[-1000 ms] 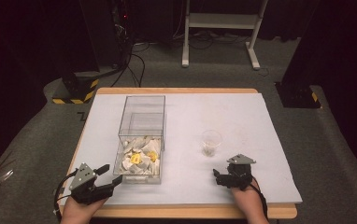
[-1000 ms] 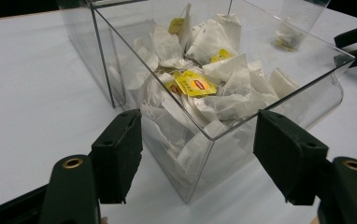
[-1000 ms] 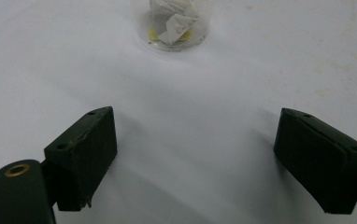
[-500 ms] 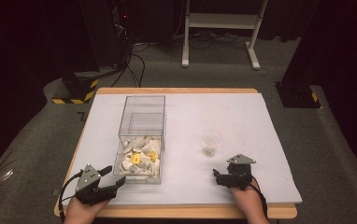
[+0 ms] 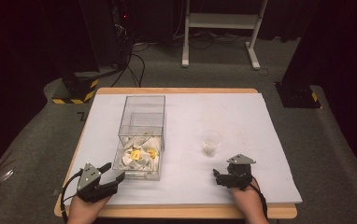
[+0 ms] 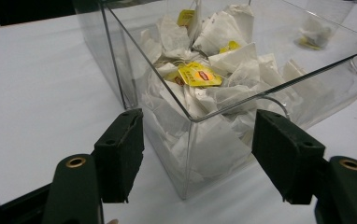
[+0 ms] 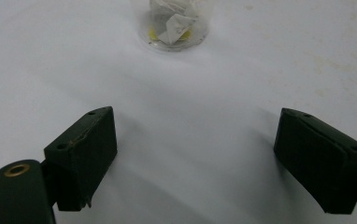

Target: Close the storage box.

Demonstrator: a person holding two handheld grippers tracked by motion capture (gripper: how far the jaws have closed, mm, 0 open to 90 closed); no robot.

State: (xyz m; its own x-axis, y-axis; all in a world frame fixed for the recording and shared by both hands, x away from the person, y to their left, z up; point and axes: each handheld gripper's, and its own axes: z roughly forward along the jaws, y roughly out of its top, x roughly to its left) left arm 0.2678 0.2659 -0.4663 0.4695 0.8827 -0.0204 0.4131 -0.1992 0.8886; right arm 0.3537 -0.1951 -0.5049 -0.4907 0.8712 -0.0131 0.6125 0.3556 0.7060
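A clear plastic box [image 5: 142, 97] stands left of centre on the white table, its near end piled with white tea bags [image 5: 139, 156] bearing yellow tags. My left gripper [image 5: 113, 171] lies by the box's near left corner. Its jaws have just been closing a little. In the left gripper view the left gripper [image 6: 197, 126] is open, with the box corner [image 6: 188, 140] just ahead between the jaws, apart from both pads. My right gripper [image 5: 221, 176] rests open near the front edge. A small clear cup [image 7: 174, 23] holding a tea bag stands ahead of the right gripper [image 7: 197, 121].
The white sheet [image 5: 260, 121] covers a wooden table whose edge [image 5: 176, 212] shows at the front. The cup [image 5: 211, 142] stands right of the box. Black stands with yellow stripes [image 5: 74, 88] and a white frame [image 5: 218, 28] sit on the floor beyond.
The left hand has shifted slightly beside the box's near corner. The right hand, the box and the cup have kept still.
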